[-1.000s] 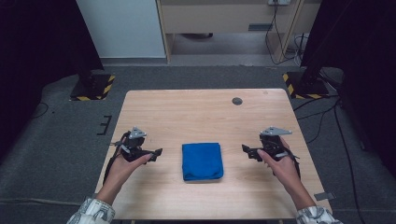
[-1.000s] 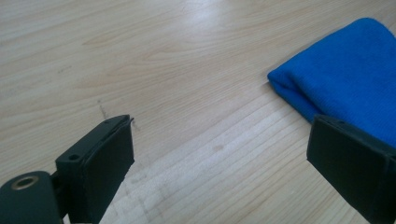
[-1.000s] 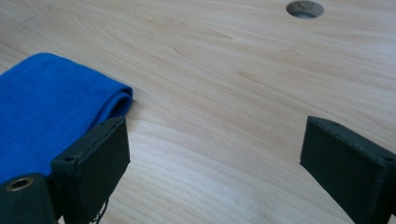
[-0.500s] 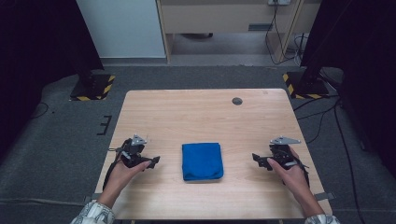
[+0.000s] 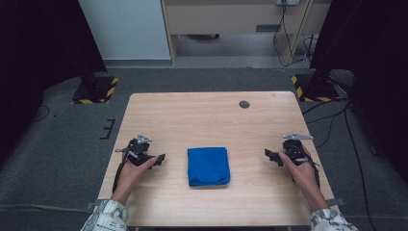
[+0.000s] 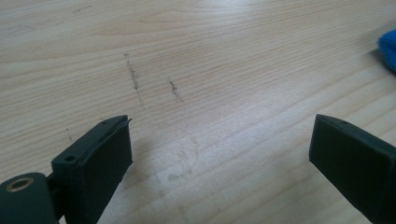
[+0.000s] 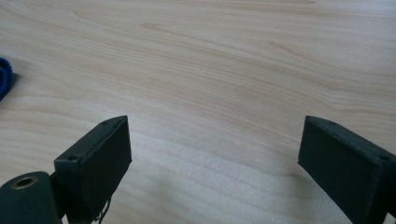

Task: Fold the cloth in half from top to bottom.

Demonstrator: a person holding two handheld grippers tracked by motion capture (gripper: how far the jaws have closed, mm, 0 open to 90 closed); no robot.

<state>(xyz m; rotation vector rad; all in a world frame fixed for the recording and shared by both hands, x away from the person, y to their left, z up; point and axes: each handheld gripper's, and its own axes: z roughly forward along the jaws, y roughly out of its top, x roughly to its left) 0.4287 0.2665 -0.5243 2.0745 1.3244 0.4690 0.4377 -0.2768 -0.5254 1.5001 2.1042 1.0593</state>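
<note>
Here's the wooden table [image 5: 202, 115], and dead centre toward the near edge lies the folded blue cloth [image 5: 208, 166], flat and squared off, nothing touching it. Left gripper [image 5: 155, 158] sits low over the wood to the cloth's left, well apart from it, jaws pointing toward the cloth. Its own view has the two black jaws spread wide with bare, scuffed tabletop between them and nothing held; a sliver of blue cloth [image 6: 388, 49] peeks in at the far right edge. Over on the other side, right gripper [image 5: 270, 156] mirrors it, also well clear of the cloth and aimed inward. Jaws wide apart there too, empty, plain wood grain in the gap, and a bit of blue [image 7: 3, 77] at the left edge, probably the cloth's rim, though it's too cropped to be sure. A small dark round spot [image 5: 244, 104] marks the table's far side.
</note>
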